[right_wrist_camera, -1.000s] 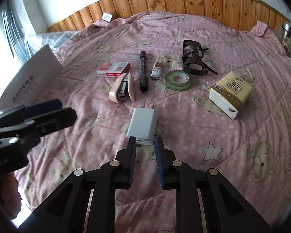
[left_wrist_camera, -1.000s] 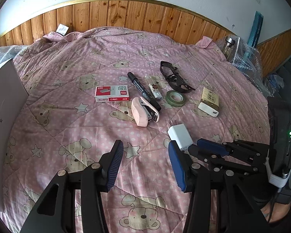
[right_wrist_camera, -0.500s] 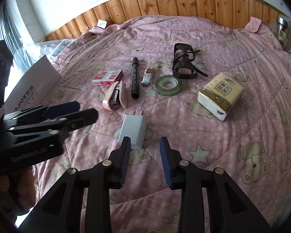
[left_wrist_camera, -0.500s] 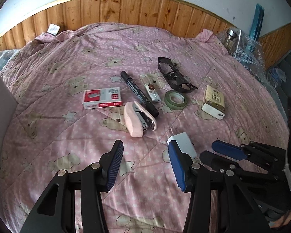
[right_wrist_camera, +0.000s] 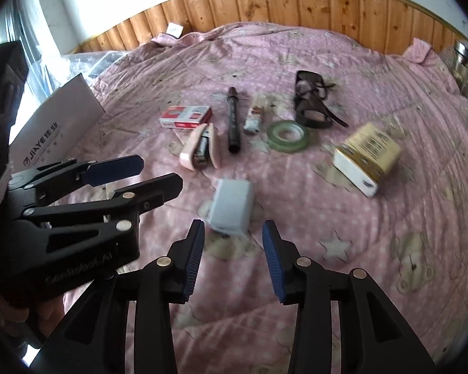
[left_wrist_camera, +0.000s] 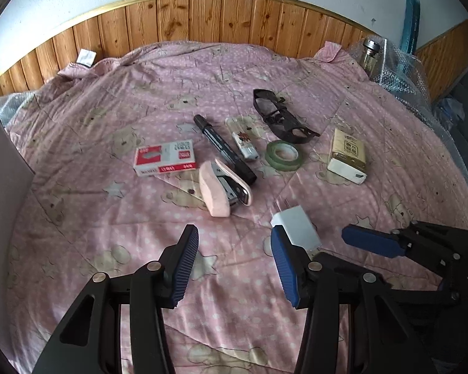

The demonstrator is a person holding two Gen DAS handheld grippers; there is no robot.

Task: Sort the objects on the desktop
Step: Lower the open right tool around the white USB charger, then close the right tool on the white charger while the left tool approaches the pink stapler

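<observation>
I've got the white charger [right_wrist_camera: 232, 207] lying on the pink quilt [right_wrist_camera: 343, 71] just ahead of my right gripper [right_wrist_camera: 234, 260], at 12 o'clock from the tips, not touching either pad. In the left wrist view it sits at approx 1 o'clock, right behind the right-hand pad of my left gripper [left_wrist_camera: 234, 263], partly hidden by it.

Charger is a small white block w/ rounded corners, lying flat; the right view is a bit blurred so I can't read any detail.

Right gripper: jaws spread wide, nothing between them, pads clear of the charger. Left gripper: also wide open, empty, over bare quilt.

Rest of the stuff is further back, 11 to 1 o'clock: pink stapler [left_wrist_camera: 223, 188], red staple box [left_wrist_camera: 165, 157], black marker [left_wrist_camera: 224, 149], small white tube [left_wrist_camera: 246, 141], green tape roll [left_wrist_camera: 284, 155], black glasses [left_wrist_camera: 280, 117], tissue pack [left_wrist_camera: 348, 155]. White box [right_wrist_camera: 54, 126] at 9 o'clock.
</observation>
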